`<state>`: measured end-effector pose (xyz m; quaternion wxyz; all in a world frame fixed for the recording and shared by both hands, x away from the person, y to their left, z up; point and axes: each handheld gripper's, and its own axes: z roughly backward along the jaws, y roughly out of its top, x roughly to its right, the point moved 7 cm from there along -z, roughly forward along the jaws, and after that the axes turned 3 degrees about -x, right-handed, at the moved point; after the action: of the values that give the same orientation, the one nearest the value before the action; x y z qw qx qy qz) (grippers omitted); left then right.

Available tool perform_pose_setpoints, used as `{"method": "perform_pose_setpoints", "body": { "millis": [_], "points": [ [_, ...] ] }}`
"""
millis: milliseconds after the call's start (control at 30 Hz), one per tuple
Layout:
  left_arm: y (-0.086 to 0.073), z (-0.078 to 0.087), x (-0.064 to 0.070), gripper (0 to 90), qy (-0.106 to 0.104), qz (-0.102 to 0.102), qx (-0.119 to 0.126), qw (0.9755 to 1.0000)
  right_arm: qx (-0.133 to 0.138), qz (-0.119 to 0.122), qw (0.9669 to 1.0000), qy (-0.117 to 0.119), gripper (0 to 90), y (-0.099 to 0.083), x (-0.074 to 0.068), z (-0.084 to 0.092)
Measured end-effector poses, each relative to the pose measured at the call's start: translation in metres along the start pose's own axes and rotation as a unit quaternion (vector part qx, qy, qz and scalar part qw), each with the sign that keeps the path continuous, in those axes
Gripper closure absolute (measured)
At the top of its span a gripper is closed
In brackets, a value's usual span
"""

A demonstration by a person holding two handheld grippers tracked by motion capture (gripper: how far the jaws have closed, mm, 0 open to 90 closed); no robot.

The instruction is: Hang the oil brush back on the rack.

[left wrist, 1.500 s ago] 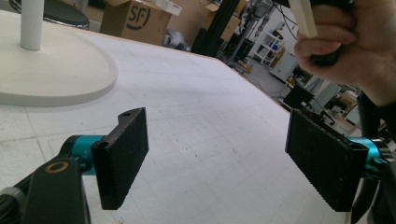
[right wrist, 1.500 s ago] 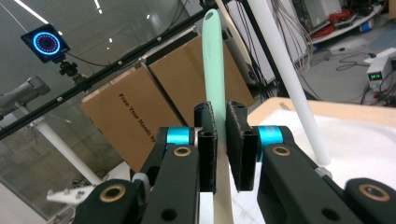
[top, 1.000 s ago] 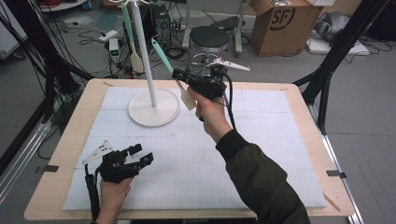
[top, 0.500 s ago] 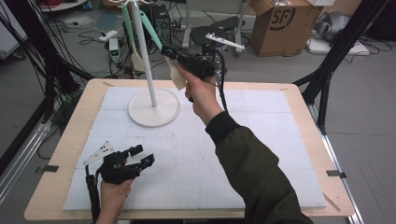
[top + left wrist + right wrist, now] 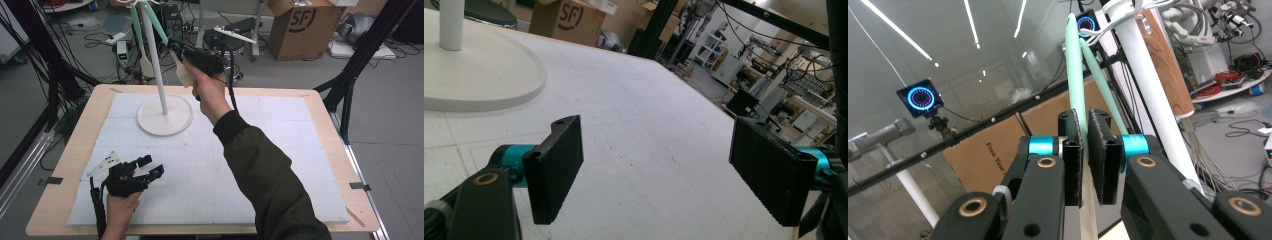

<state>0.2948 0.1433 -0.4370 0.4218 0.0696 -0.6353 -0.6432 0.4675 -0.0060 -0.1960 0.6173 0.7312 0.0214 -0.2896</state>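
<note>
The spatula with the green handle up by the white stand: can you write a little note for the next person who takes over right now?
Right gripper: raised beside the stand's pole, fingers shut on the green handle of a spatula; the handle's top reaches the stand's top.
Left gripper: resting low on the white mat near the front edge, fingers wide open, nothing between them.
Second green-handled spatula hangs from the stand's far side.
Stand base sits on the mat's far left part.
Done: spatula gripped and held up at the stand.
Left: cannot tell whether it is going on or coming off; finish that, then let go.
</note>
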Motion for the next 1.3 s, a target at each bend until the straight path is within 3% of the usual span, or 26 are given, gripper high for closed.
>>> {"method": "perform_pose_setpoints", "body": {
  "millis": [300, 600, 867, 933, 1067, 1300],
  "points": [
    [0.001, 0.000, 0.000, 22.2, -0.002, -0.002, 0.002, 1.0000, 0.003, -0.016, 0.9999, 0.000, 85.6, -0.003, 0.006, -0.005],
    [0.001, 0.001, 0.000, 22.2, -0.003, 0.000, 0.005, 1.0000, 0.006, -0.045, 0.9988, 0.019, 85.6, -0.006, 0.014, -0.011],
    [0.001, 0.002, 0.000, 22.2, -0.004, -0.002, 0.004, 1.0000, -0.003, -0.048, 0.9987, 0.017, 84.9, -0.013, 0.017, -0.016],
    [0.001, 0.002, 0.000, 22.2, -0.003, -0.002, 0.003, 1.0000, -0.005, -0.047, 0.9988, 0.008, 80.1, -0.014, 0.019, -0.016],
    [0.001, 0.002, 0.000, 22.0, -0.003, -0.002, 0.003, 1.0000, -0.015, -0.026, 0.9988, -0.039, 51.4, -0.015, 0.024, -0.009],
    [-0.001, 0.003, 0.002, 22.0, 0.002, -0.010, 0.002, 0.9999, -0.032, 0.039, 0.9974, -0.052, 34.6, -0.023, 0.016, 0.009]
  ]
}}
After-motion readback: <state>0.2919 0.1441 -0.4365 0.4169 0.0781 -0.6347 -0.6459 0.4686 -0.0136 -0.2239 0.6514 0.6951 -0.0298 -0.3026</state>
